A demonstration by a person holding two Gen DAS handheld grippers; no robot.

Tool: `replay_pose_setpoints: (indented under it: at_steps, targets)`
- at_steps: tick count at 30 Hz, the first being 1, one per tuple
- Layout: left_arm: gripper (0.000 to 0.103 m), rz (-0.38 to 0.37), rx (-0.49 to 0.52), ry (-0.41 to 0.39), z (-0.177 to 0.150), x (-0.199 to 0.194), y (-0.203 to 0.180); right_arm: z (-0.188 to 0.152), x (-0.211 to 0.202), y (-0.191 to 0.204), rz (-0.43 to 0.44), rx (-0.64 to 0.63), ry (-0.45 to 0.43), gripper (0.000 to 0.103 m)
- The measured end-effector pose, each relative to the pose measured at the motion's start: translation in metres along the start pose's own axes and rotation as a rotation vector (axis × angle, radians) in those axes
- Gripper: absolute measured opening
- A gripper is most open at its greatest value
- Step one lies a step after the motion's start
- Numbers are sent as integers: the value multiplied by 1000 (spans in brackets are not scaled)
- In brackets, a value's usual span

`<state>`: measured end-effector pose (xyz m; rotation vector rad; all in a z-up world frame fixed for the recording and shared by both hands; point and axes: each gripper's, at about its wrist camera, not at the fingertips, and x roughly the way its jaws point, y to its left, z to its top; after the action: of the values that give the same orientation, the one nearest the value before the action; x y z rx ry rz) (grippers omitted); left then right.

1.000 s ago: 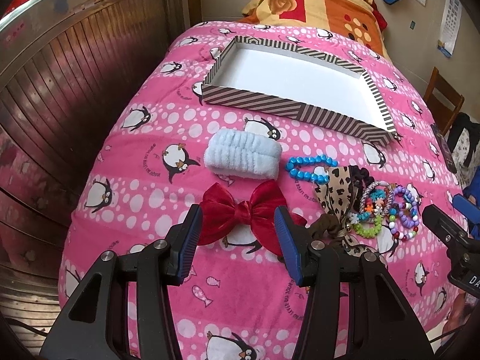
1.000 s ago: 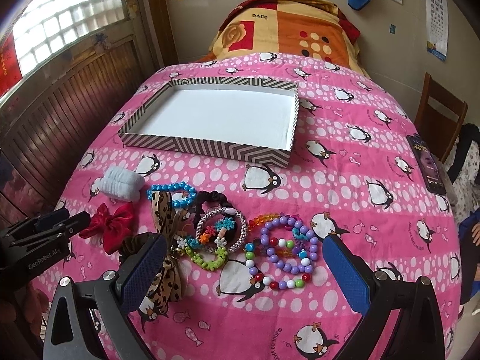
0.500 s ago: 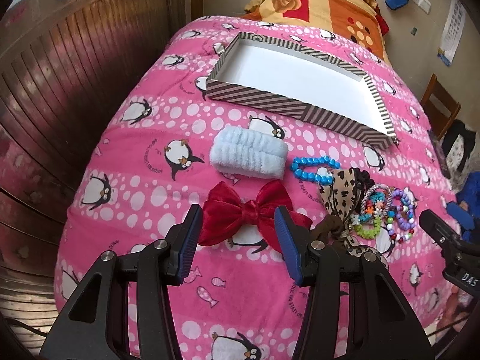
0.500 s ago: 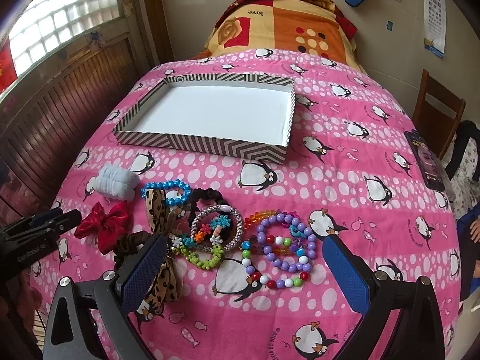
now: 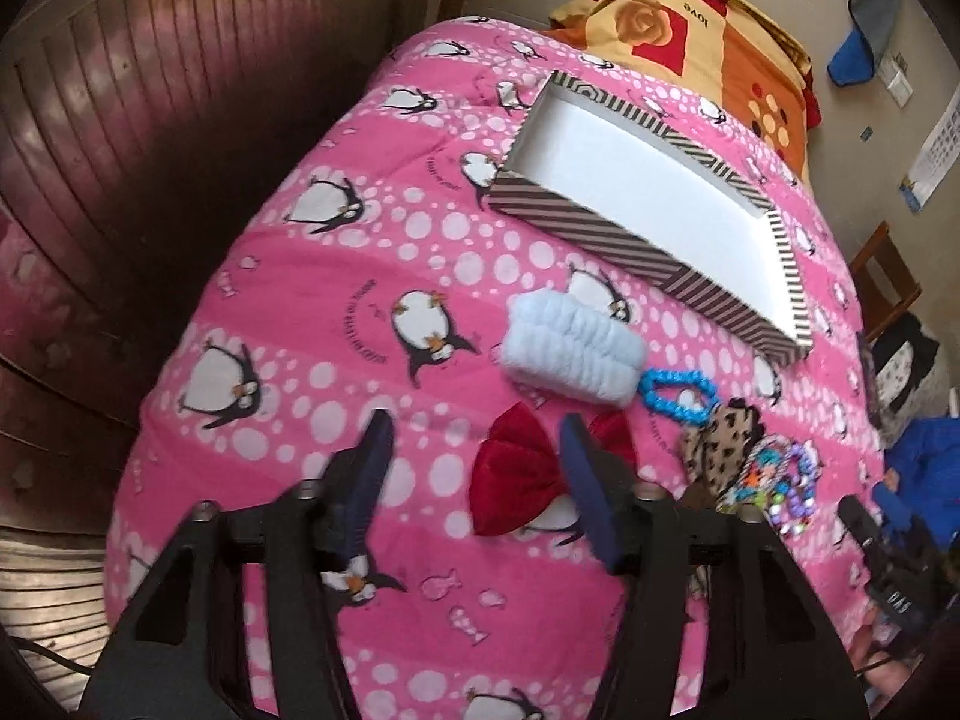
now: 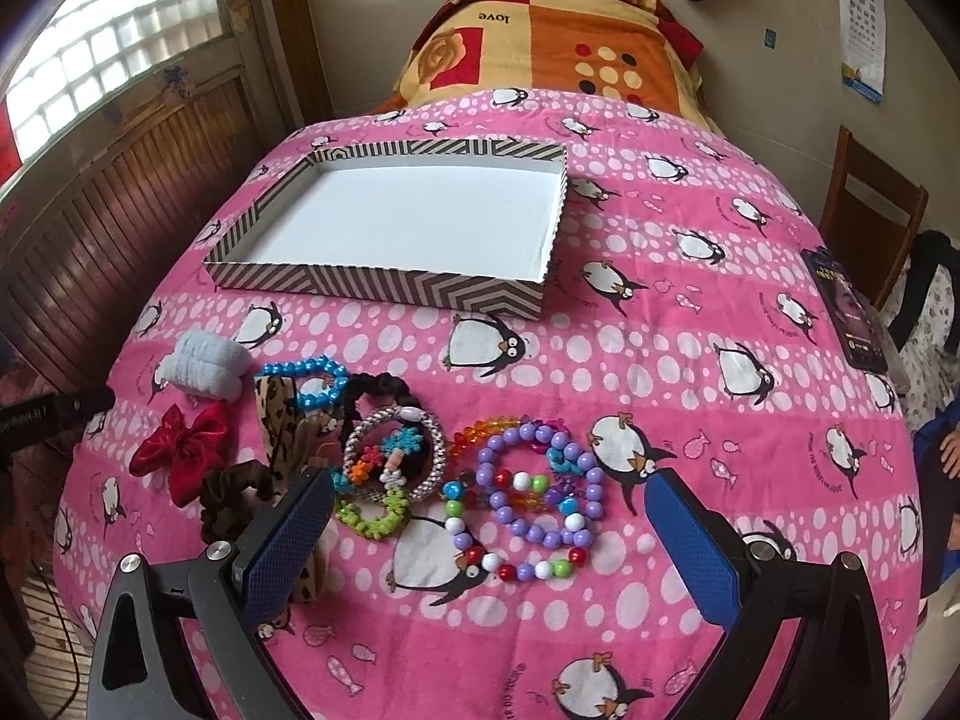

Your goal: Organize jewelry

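Observation:
A striped box (image 5: 576,223) with a white floor lies empty on the pink penguin blanket (image 5: 336,324); it also shows in the right wrist view (image 6: 336,283). In front of it lie a light blue scrunchie (image 5: 570,348), a red bow (image 5: 516,474), a blue bead bracelet (image 5: 678,390), a leopard bow (image 5: 720,444) and several bead bracelets (image 6: 528,492). My left gripper (image 5: 474,468) is open and empty, hovering to the left over the red bow. My right gripper (image 6: 489,516) is open and empty, above the bead bracelets.
A wooden panelled wall (image 5: 120,120) runs along the bed's left side. An orange patterned pillow (image 6: 540,48) lies at the head. A phone (image 6: 843,312) lies at the right blanket edge, with a wooden chair (image 6: 870,204) beyond it.
The left gripper has swung left and tilted, so the red bow now sits by its right finger. The right gripper has drawn slightly closer to the bracelets. Both stayed open.

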<state>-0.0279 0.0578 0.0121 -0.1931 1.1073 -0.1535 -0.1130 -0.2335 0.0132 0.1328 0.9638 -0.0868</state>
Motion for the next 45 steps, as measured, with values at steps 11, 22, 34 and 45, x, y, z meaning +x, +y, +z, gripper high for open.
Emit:
replay_pose_setpoints:
  at_steps: [11, 22, 34, 45]
  targets:
    - [62, -18, 11, 53, 23, 28, -19, -6, 16, -45, -47, 50, 60, 78]
    - [62, -22, 7, 113, 38, 62, -29, 4, 29, -47, 116, 48, 91, 60]
    - [60, -39, -3, 141, 40, 85, -35, 23, 84, -8, 322, -42, 159, 30]
    - [20, -64, 48, 90, 46, 67, -47, 35, 41, -14, 358, -29, 36, 6]
